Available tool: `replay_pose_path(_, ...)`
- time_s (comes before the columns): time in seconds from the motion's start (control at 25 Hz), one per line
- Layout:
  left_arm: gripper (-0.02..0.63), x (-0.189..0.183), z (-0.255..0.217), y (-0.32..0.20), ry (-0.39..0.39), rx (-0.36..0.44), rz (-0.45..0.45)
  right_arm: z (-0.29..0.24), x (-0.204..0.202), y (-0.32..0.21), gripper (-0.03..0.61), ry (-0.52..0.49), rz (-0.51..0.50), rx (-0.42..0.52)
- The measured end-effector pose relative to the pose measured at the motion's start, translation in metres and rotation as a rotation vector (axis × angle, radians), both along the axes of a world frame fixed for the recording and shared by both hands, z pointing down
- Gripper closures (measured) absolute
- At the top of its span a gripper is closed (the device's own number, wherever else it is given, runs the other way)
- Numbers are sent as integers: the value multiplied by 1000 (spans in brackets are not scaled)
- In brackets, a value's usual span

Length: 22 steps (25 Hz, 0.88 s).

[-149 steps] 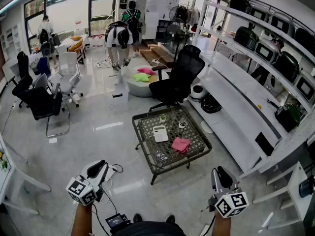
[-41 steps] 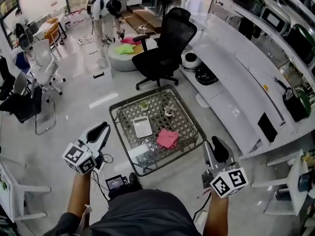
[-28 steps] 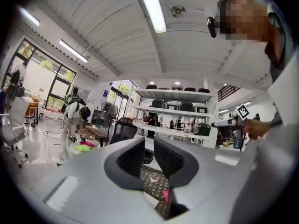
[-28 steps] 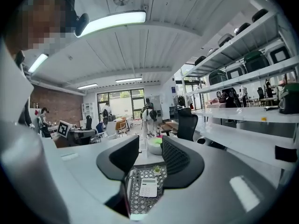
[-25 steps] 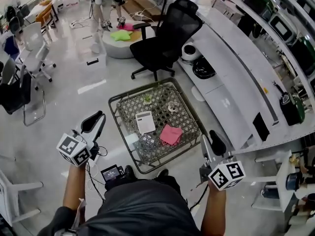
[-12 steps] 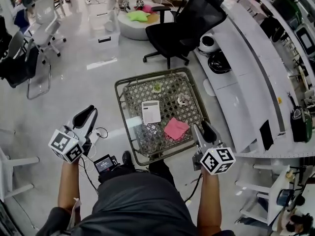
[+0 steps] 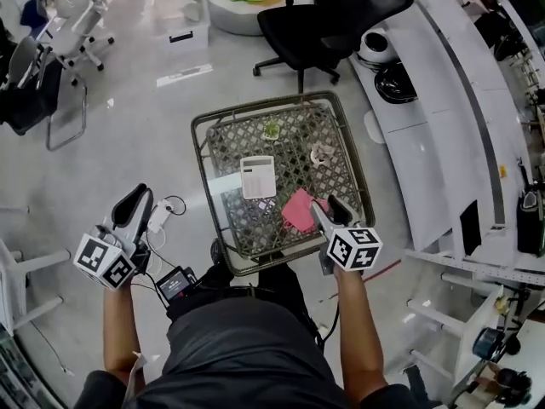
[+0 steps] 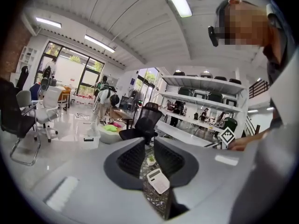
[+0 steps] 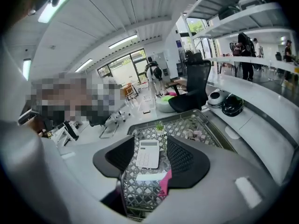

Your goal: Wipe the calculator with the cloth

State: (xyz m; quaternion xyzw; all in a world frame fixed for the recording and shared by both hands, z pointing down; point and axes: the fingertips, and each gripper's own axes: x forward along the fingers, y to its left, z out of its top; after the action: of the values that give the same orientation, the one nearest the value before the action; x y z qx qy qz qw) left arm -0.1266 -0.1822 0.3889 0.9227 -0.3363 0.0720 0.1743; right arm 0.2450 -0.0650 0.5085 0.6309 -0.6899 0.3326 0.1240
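Observation:
The white calculator (image 7: pixel 258 177) lies in the middle of the lattice-topped glass table (image 7: pixel 216 123), and it also shows in the left gripper view (image 8: pixel 158 180). The pink cloth (image 7: pixel 296 209) lies just right of it, toward the near edge. My right gripper (image 7: pixel 319 213) hovers over the cloth's near right corner. Its jaws are opening, with nothing between them. In the right gripper view the calculator (image 9: pixel 148 154) and cloth (image 9: pixel 164 184) lie ahead of the right gripper (image 9: pixel 150 146). My left gripper (image 7: pixel 136 207) hangs left of the table over the floor; its jaws (image 8: pixel 149 147) stand narrowly apart and empty.
A small potted plant (image 7: pixel 272 130) and a pale crumpled object (image 7: pixel 322 153) sit on the table's far side. A black office chair (image 7: pixel 328 11) stands beyond the table, and a long white counter (image 7: pixel 426 143) runs along the right. Cables and a power strip (image 7: pixel 160 217) lie on the floor.
The view has closed in over the table. My right gripper has dropped and moved forward to the cloth. My left gripper has sunk a little beside the table.

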Motion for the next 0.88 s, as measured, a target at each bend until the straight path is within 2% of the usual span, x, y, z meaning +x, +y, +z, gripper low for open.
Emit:
replay_pose_path(0.44, 552, 9, 49, 0, -44, -108, -46, 165, 19, 11, 362, -12, -22, -329)
replay_pose_path(0.88, 552, 11, 75, -1, -50, -167, -81, 268, 30, 34, 345, 59, -71, -586)
